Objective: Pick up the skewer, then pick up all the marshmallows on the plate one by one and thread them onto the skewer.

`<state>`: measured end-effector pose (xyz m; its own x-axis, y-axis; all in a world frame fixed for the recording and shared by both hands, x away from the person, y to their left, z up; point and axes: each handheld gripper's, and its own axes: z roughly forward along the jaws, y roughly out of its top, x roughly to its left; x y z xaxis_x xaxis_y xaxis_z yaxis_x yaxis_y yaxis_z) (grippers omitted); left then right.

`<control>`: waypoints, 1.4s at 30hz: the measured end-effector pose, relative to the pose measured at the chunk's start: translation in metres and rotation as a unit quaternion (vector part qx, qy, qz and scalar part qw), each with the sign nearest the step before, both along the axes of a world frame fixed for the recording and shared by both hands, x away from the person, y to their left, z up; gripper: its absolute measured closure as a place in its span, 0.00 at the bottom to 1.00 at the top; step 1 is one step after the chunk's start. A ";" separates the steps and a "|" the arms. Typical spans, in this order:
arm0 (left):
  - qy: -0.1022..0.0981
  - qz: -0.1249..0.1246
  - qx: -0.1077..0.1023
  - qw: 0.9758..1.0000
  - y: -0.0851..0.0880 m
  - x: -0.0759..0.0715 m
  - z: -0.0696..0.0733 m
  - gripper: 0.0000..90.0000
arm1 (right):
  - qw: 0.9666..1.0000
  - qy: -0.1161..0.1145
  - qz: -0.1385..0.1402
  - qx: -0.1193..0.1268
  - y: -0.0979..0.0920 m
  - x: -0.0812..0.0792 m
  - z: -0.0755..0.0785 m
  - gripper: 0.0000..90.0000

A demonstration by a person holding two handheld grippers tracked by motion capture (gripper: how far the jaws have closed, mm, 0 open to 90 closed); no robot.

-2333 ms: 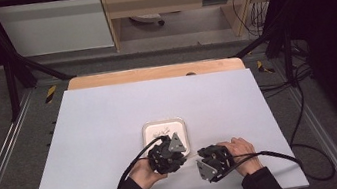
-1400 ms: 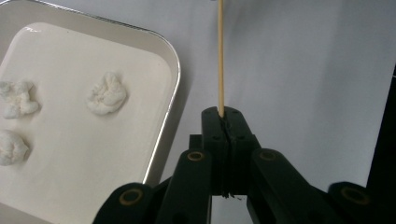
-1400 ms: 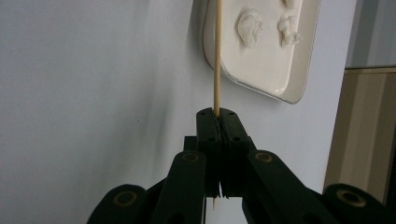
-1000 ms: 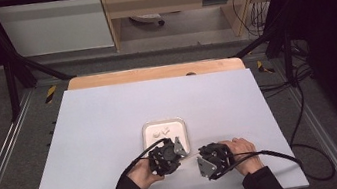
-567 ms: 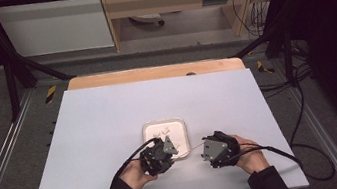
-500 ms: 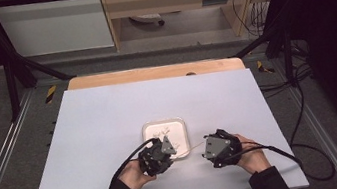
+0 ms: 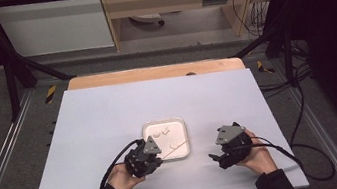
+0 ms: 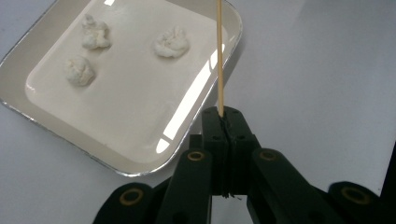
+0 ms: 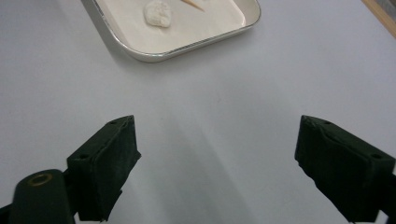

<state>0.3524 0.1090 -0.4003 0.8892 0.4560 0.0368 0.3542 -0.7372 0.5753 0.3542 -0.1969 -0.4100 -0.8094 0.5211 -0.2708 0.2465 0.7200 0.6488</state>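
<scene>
A shallow white tray [image 7: 180, 123] sits near the front middle of the table. Three white lumps lie in it [image 8: 78, 71], [image 8: 93, 32], [image 8: 172, 42]. My left gripper [image 7: 159, 157] is at the tray's front left corner, shut [image 8: 223, 116] on a thin wooden stick [image 8: 219, 56] that reaches out over the tray [image 8: 28, 107]. My right gripper [image 7: 218, 155] rests to the right of the tray, clear of it. Its jaws [image 9: 219, 158] have just been opening and stand wide with nothing between them. The tray's rim [image 9: 187, 46], one lump [image 9: 158, 11] and the stick's tip [image 9: 192, 3] lie ahead of it.
The white tabletop [image 7: 108, 113] has a wooden strip [image 7: 153, 73] along its far edge. Metal frame rails [image 7: 0, 165] run along both sides. Black cables [image 7: 297, 156] trail off the right edge onto the floor.
The two hands have drawn apart. The left gripper slid left with the stick in it. The right gripper slid right, away from the tray, and its jaws opened.
</scene>
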 end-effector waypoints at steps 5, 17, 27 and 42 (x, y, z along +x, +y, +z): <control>-0.008 0.014 -0.019 1.000 0.012 -0.004 0.002 0.98 | 0.999 0.030 -0.025 0.022 -0.005 0.003 -0.003 0.06; -0.026 0.064 -0.072 0.995 0.046 -0.011 0.001 0.98 | 0.995 0.059 -0.041 0.070 -0.007 0.004 -0.010 0.03; -0.040 0.107 -0.114 0.987 0.074 -0.016 -0.009 0.98 | 0.988 0.079 -0.048 0.124 -0.001 0.009 -0.009 0.02; -0.054 0.144 -0.149 0.977 0.098 -0.029 -0.018 0.98 | 0.981 0.102 -0.058 0.155 0.024 0.020 -0.005 0.02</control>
<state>0.3230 0.2071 -0.4186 0.7207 0.6915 -0.0502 0.4484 -0.4097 0.7944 0.3744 -0.1725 -0.4146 -0.7602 0.6452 0.0762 0.4623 0.4547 0.7613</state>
